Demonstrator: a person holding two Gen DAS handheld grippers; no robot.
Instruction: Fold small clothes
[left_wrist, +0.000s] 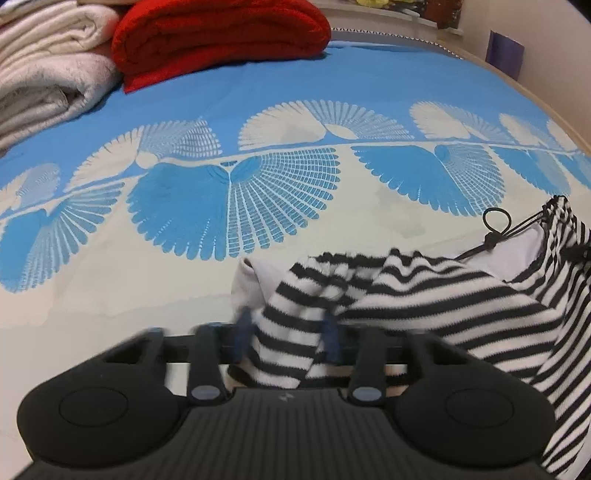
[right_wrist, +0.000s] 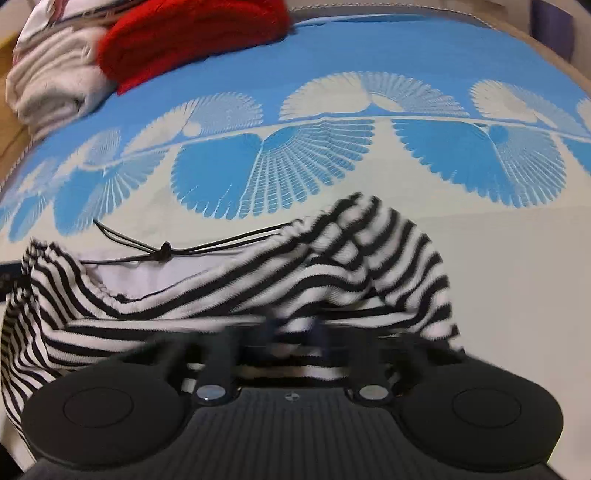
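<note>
A small black-and-white striped garment (left_wrist: 436, 295) with a black drawstring (left_wrist: 496, 227) hangs between my two grippers above the bed. My left gripper (left_wrist: 288, 332) is shut on the garment's left edge, its blue fingertips (left_wrist: 243, 332) pinching the striped cloth. My right gripper (right_wrist: 291, 332) is shut on the garment's right part (right_wrist: 332, 273); its fingertips are mostly buried in the cloth. The drawstring with its toggle (right_wrist: 164, 251) stretches across the waistband opening, showing the white lining (right_wrist: 166, 275).
The bed is covered by a blue and cream sheet (left_wrist: 258, 199) with a fan pattern. A folded red blanket (left_wrist: 221, 37) and folded white blankets (left_wrist: 44, 74) lie at the far left. The bed's far edge (left_wrist: 406, 37) meets a wall.
</note>
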